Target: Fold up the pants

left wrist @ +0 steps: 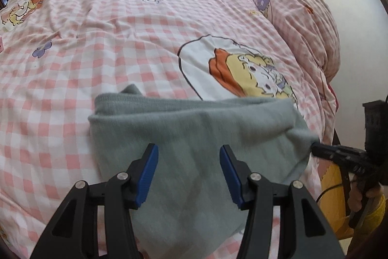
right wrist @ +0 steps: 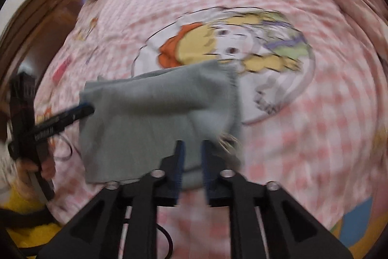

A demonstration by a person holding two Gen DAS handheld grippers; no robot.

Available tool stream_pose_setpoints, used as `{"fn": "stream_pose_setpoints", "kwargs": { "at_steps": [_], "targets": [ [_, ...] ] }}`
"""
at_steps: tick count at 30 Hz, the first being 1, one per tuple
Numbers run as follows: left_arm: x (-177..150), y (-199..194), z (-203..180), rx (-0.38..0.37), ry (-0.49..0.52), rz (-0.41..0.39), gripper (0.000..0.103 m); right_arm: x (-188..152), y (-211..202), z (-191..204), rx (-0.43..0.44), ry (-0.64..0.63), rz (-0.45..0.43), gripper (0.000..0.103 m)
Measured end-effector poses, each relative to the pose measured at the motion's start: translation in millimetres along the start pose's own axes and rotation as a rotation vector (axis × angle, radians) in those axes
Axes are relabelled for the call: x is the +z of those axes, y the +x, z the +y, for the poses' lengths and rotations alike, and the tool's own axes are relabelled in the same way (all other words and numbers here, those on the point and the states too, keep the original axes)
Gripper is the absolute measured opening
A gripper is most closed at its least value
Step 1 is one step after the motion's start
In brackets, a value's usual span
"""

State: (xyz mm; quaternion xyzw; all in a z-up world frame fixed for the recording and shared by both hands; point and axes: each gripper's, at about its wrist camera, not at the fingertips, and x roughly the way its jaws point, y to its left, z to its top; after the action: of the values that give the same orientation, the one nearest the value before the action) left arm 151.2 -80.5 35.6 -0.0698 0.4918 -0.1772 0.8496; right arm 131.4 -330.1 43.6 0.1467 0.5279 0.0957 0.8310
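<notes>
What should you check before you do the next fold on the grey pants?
1. Left gripper free to take hold: ok. Its blue pads are spread wide above the grey pants, holding nothing.
2. Right gripper has a grip: ok, probably. Its fingers are nearly together with cloth between them at the pants' edge, though its own view is blurred.
3. Pants already folded into a stack: ok. Layered edges show on the far side.
4. Layers lined up: not ok. One corner pokes out past the stack's far left.
5. Room on the pink checked bedcover: ok, open bedding lies around the pants.
6. Pillow clear of the pants: ok, it lies apart to the right.
</notes>
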Motion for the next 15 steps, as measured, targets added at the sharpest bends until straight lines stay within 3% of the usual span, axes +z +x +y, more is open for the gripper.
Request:
{"fn": "stream_pose_setpoints", "kwargs": {
  "at_steps": [5, 9, 12, 15],
  "targets": [
    [-32, -18, 17, 0.086, -0.04, -0.006, 0.056, -19, -13, -40, -0.012, 0.21, -0.069, 0.045],
    [-60, -19, 46, 0.119, -0.14, 0.044, 0.063, -20, 3, -58, 0.08, 0.328, -0.051, 0.047],
    [-70, -13, 62, 0.063, -0.237, 0.079, 0.064, -16, 22, -61, 0.143, 0.364, -0.02, 0.047],
    [-77, -5, 66, 0.014, -0.278, 0.115, 0.067, -14, 32, -59, 0.146, 0.377, -0.018, 0.05]
  ]
}}
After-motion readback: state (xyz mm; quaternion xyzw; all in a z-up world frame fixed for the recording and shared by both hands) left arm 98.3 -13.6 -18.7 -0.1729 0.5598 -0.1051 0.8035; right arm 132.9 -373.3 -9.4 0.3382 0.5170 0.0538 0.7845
